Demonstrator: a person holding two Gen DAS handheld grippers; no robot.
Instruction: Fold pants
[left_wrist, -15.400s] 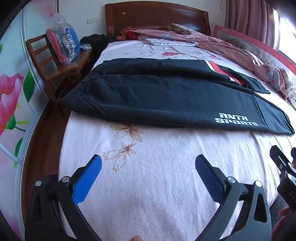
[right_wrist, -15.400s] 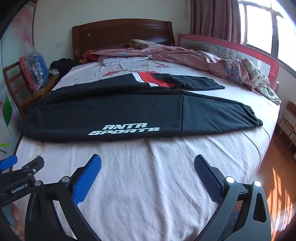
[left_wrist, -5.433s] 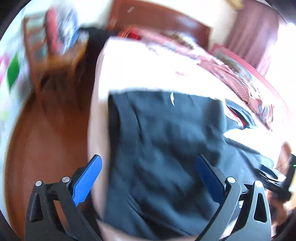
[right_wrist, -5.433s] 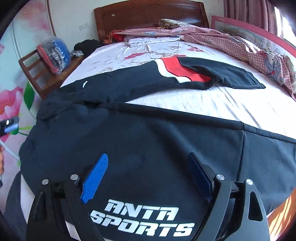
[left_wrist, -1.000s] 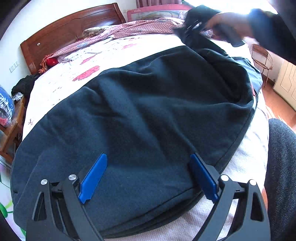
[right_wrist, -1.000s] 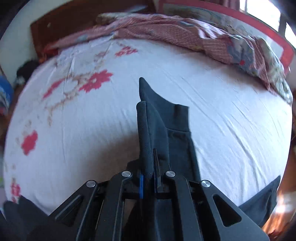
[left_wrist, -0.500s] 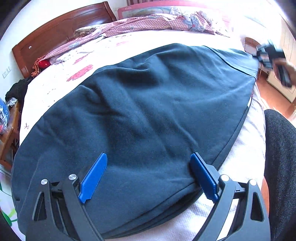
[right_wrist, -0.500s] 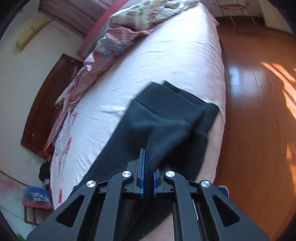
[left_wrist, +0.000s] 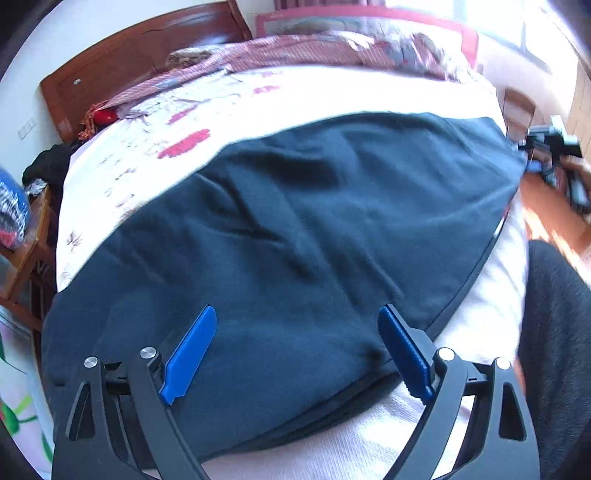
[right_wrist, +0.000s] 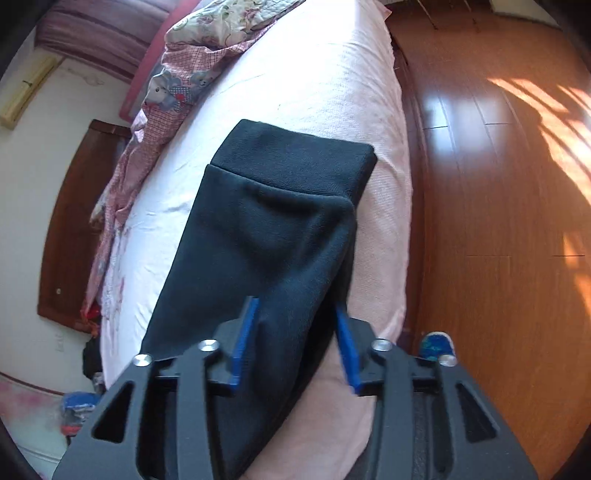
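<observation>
The dark navy pants (left_wrist: 295, 221) lie across the pink bed sheet (left_wrist: 369, 443), one leg laid on top of the other. My left gripper (left_wrist: 297, 350) hovers open over the waist end, nothing between its blue pads (left_wrist: 192, 350). In the right wrist view the two leg ends (right_wrist: 295, 162) rest stacked near the bed's edge. My right gripper (right_wrist: 295, 343) is opening, its pads standing apart on either side of a low ridge of the pant leg and not pressing it. A hand holds that gripper (left_wrist: 554, 147) at the far right of the left wrist view.
A checked quilt (left_wrist: 314, 55) is bunched along the far side under the wooden headboard (left_wrist: 140, 44). A chair with a bag (left_wrist: 14, 221) stands at the left. Wooden floor (right_wrist: 498, 221) runs beside the bed. A person's dark-clothed leg (left_wrist: 554, 332) is at the right.
The right gripper carried the leg end across the bed to the other leg, laid it down and parted its jaws. The left gripper lifted slightly, staying open.
</observation>
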